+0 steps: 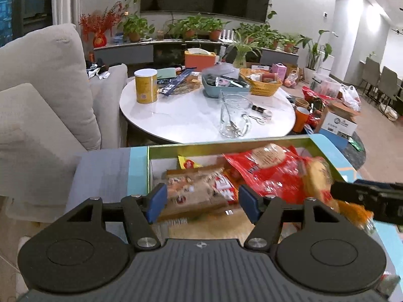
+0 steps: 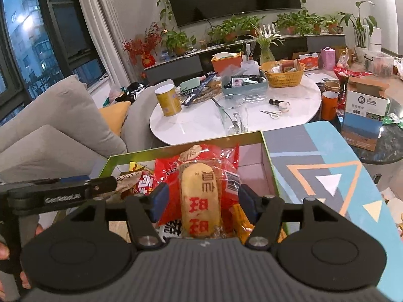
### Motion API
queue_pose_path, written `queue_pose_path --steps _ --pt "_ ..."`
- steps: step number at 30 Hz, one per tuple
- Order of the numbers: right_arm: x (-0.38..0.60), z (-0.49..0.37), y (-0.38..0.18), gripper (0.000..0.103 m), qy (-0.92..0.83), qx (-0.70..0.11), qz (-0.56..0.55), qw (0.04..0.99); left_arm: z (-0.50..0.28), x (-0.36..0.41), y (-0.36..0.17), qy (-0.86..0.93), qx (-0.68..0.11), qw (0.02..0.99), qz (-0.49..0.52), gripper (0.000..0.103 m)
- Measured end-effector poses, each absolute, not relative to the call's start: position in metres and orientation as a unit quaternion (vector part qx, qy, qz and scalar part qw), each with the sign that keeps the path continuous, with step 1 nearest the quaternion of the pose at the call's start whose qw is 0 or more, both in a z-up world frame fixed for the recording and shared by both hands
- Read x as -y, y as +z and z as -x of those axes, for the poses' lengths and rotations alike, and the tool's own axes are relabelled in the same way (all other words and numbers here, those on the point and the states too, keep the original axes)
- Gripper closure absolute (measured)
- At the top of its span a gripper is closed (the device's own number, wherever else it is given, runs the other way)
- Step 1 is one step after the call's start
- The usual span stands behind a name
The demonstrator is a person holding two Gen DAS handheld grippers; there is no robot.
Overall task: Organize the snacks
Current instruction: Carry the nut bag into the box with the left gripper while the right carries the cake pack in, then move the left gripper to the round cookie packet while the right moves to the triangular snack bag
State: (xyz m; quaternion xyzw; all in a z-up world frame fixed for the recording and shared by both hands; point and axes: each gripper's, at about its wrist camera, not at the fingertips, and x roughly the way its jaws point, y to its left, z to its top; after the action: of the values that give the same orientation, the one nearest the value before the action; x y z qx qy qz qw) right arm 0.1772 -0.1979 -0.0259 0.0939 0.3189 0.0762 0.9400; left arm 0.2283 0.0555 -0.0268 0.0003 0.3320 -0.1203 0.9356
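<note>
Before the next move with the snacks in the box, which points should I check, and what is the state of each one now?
1. Right gripper is open around the tan snack pack: ok.
2. Its pads touch the pack: cannot tell.
3. Left gripper is open and holds nothing: ok.
4. The two grippers are apart, not touching: ok.
5. Box has free space at its right side: ok.
6. Red bag lies under the pack and may lift with it: cannot tell.

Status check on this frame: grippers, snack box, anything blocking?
Left gripper open, empty, over the snack box. Right gripper open, straddling the tan rice-cracker packet, not clamped. Snacks piled left and centre; right end bare. Nothing blocking.
</note>
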Motion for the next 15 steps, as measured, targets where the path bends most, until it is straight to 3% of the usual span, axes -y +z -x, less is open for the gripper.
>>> queue_pose_path --steps 15 --pt "0.233 -0.134 -0.022 0.029 0.055 -0.326 -0.084 0.940 -0.142 -0.051 -0.018 -0.165 -0.329 0.929 -0.032 0.036"
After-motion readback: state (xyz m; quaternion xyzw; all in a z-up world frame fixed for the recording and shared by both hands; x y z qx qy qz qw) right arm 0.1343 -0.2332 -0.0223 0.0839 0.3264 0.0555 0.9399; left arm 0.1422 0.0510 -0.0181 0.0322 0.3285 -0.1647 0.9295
